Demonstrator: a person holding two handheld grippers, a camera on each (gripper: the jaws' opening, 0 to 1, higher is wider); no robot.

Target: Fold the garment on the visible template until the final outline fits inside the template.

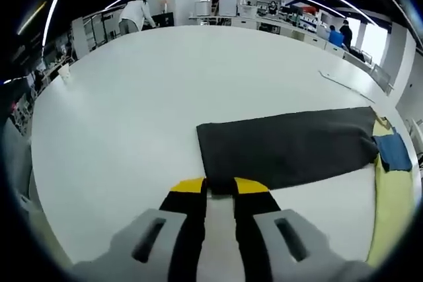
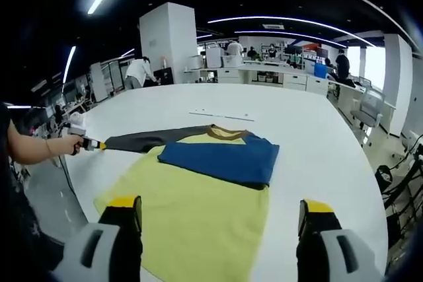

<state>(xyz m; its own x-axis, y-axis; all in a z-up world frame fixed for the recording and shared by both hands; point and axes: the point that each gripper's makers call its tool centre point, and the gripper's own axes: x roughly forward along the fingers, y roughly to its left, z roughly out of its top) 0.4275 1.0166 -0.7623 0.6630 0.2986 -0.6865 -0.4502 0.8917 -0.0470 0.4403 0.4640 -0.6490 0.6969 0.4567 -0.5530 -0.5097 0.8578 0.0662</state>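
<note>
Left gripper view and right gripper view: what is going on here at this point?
A person is folding a shirt on a large white table. The left gripper is shut on the end of the dark grey sleeve, which is stretched out flat, away from the body. The right gripper hangs open above the yellow-green shirt body. The blue sleeve already lies folded across the body.

Garment (image 1: pixel 291 146) beyond view's right edge

No readable text, label, brand, number or sign anywhere in either view.
</note>
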